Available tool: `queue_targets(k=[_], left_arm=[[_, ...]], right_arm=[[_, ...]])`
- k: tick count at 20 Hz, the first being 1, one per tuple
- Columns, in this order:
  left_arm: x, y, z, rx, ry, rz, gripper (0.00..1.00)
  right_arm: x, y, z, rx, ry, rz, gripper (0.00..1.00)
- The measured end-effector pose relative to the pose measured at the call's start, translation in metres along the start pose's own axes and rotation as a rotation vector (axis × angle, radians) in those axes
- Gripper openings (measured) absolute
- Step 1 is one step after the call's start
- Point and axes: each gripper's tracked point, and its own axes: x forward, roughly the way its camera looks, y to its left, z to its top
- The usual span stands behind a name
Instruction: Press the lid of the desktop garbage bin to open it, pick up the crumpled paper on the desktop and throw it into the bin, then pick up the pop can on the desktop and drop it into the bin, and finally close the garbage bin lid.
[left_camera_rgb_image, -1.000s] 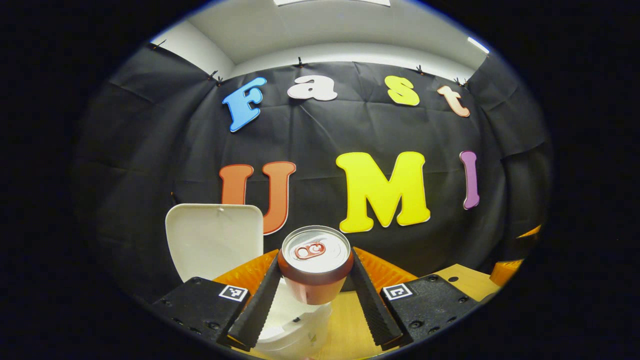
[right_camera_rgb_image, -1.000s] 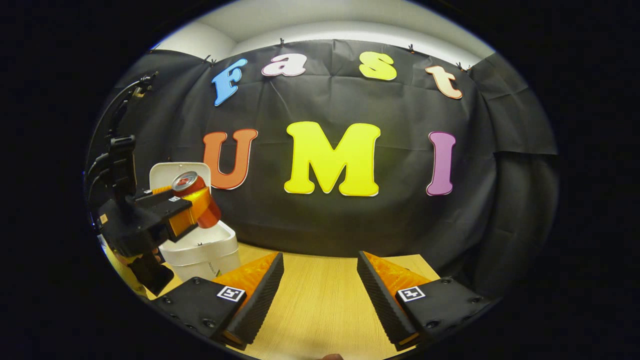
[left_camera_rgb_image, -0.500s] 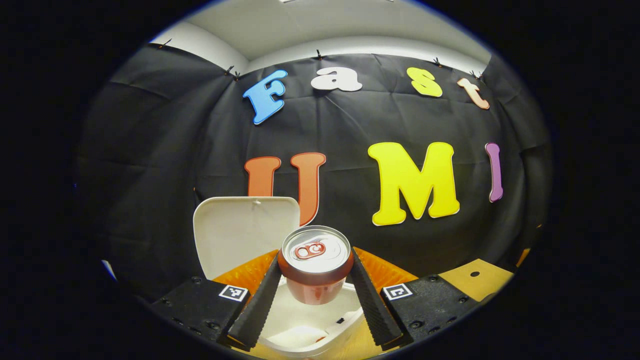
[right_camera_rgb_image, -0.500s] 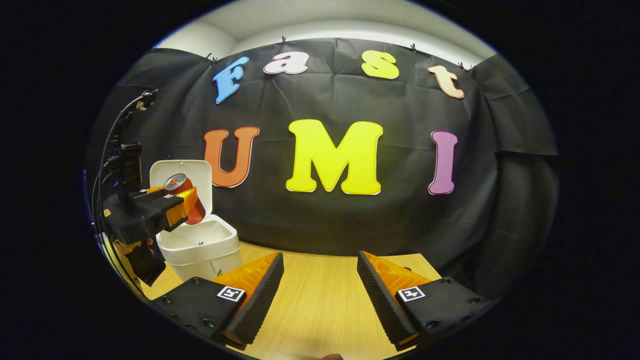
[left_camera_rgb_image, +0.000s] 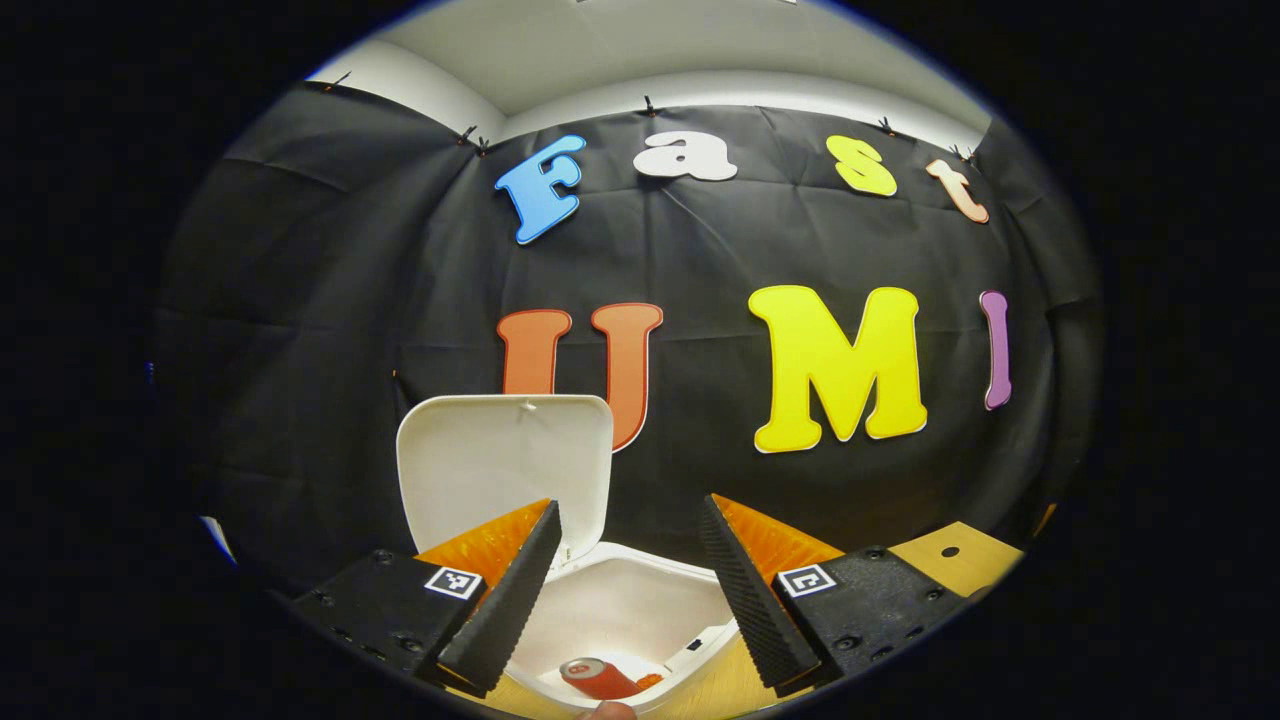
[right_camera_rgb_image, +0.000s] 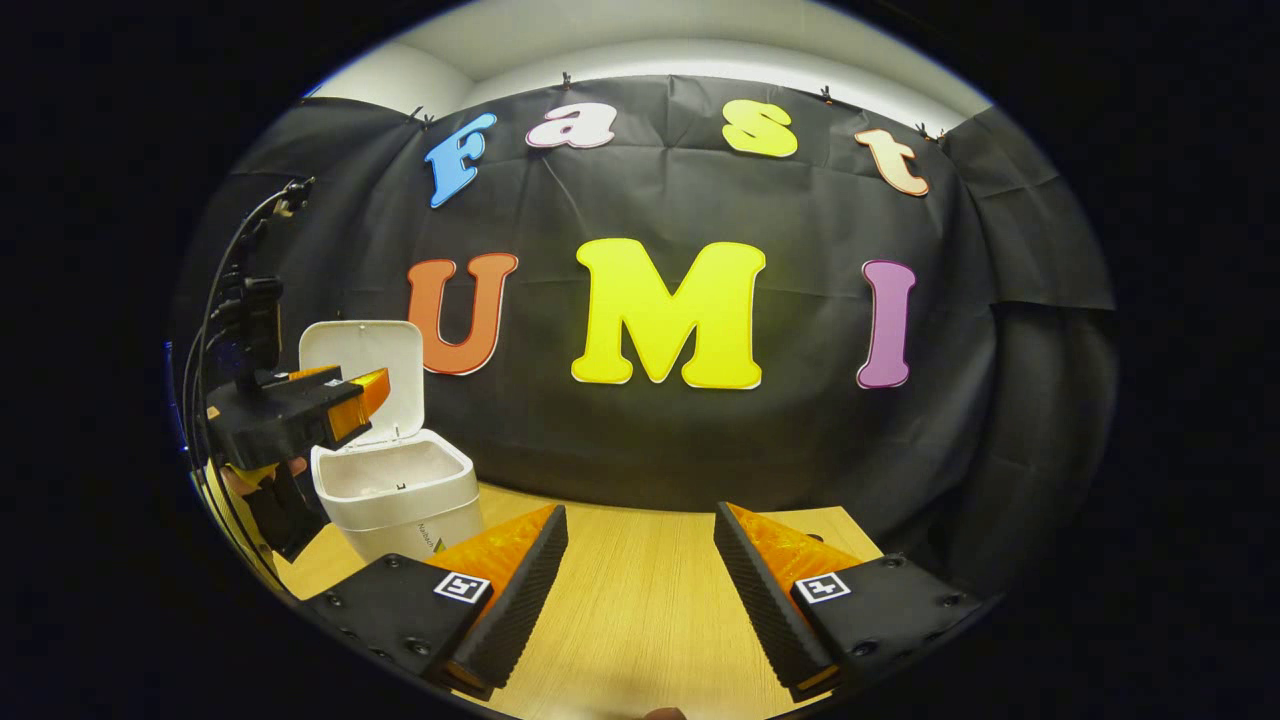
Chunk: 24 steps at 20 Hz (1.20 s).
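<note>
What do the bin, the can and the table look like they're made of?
Bin: probably plastic; smooth, matte white, moulded rounded corners. Can: likely painted metal; red body with a silvery end. Table: wood or wood-look laminate; pale, fine straight grain lines.

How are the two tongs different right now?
The left tongs hang right above the open white bin, where the pop can lies inside; the right tongs sit over bare wooden table, off to the side of the bin. The left tongs show from outside in the right gripper view; the right ones do not. Both are open and hold nothing.
</note>
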Motion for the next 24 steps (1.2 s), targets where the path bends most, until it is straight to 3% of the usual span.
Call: queue_targets(k=[6, 19, 20, 21, 22, 24], left_arm=[[0.022, 0.002, 0.027, -0.022, -0.010, -0.028, 0.91], [0.071, 0.063, 0.077, -0.056, -0.039, 0.057, 0.91], [0.075, 0.067, 0.076, -0.058, -0.029, 0.063, 0.83], [0.078, 0.072, 0.072, -0.056, -0.012, 0.072, 0.83], [0.081, 0.077, 0.069, -0.057, -0.001, 0.080, 0.91], [0.087, 0.082, 0.063, -0.066, 0.024, 0.086, 0.91]], right_arm=[[0.000, 0.000, 0.003, 0.003, -0.007, 0.003, 0.94], [0.003, 0.004, -0.010, 0.021, 0.026, 0.005, 0.94], [0.003, 0.004, -0.010, 0.022, 0.028, 0.005, 0.94], [0.003, 0.004, -0.011, 0.023, 0.028, 0.005, 0.94], [0.003, 0.004, -0.010, 0.023, 0.028, 0.004, 0.94], [0.004, 0.004, -0.011, 0.025, 0.031, 0.005, 0.93]])
